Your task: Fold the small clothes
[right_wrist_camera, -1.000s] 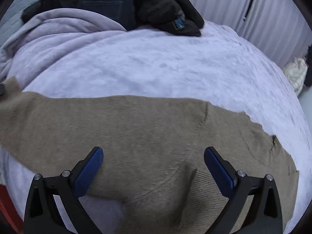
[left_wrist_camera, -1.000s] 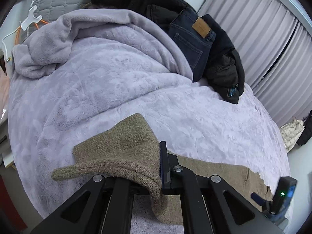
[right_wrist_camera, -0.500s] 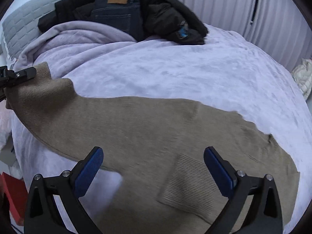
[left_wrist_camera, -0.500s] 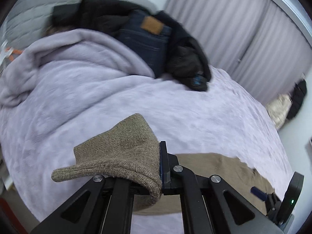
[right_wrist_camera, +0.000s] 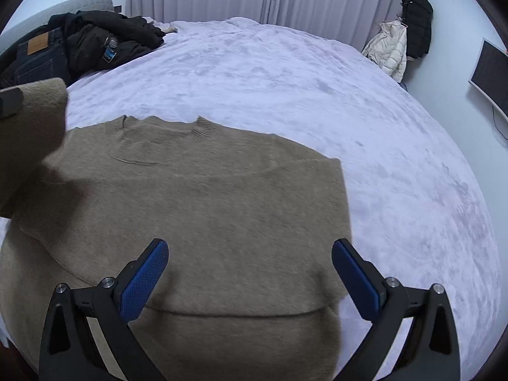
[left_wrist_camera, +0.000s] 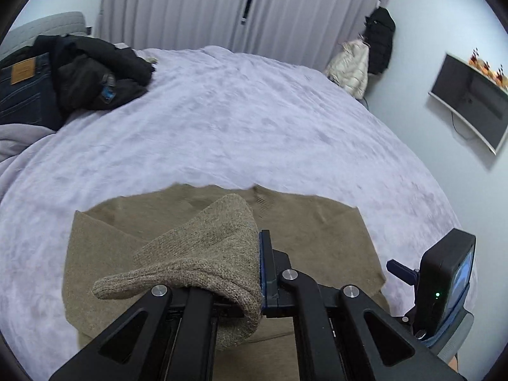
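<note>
place: you're in a home bedroom | cues: bed point(right_wrist_camera: 285, 73) under lilac blanket, closed curtains point(left_wrist_camera: 177, 6), wall-mounted TV point(left_wrist_camera: 470, 101), coats point(right_wrist_camera: 403, 38) hanging in the corner

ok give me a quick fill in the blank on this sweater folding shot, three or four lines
1. The left claw is shut on a fold of the tan ____.
2. The right claw hangs over the sweater with its jaws ____.
3. The sweater lies on a lilac ____.
4. Beside the black jacket lies a pair of dark blue ____.

Missing words: sweater; open; blanket; jeans
</note>
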`<state>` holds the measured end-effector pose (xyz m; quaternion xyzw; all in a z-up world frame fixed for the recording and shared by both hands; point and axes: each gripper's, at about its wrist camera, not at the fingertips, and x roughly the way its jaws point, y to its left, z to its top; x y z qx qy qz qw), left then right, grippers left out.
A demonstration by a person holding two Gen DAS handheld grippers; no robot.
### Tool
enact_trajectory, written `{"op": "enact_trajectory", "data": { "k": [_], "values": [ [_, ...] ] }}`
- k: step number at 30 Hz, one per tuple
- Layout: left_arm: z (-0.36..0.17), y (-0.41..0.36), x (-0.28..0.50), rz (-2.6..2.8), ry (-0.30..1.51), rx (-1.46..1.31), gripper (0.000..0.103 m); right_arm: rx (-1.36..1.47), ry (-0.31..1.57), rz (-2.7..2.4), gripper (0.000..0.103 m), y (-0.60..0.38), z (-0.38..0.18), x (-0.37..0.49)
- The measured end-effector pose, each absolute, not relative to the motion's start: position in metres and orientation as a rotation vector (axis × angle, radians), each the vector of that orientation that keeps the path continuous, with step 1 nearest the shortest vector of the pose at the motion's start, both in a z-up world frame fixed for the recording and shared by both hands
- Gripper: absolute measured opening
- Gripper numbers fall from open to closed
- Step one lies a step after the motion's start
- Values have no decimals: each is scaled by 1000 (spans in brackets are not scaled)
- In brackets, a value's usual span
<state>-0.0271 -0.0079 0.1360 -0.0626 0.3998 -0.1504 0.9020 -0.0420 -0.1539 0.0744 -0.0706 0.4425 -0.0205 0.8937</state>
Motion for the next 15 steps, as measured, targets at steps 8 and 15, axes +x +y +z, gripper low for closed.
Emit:
{"op": "enact_trajectory", "data": {
  "k": [8,15],
  "values": [
    [58,-105,-10,-334,1017,11,7,4,953,-40,103,-222,52,-60],
    [71,-102,-21,-358,967,20,98,86,941,17,103,-237,44,-76]
  ]
}}
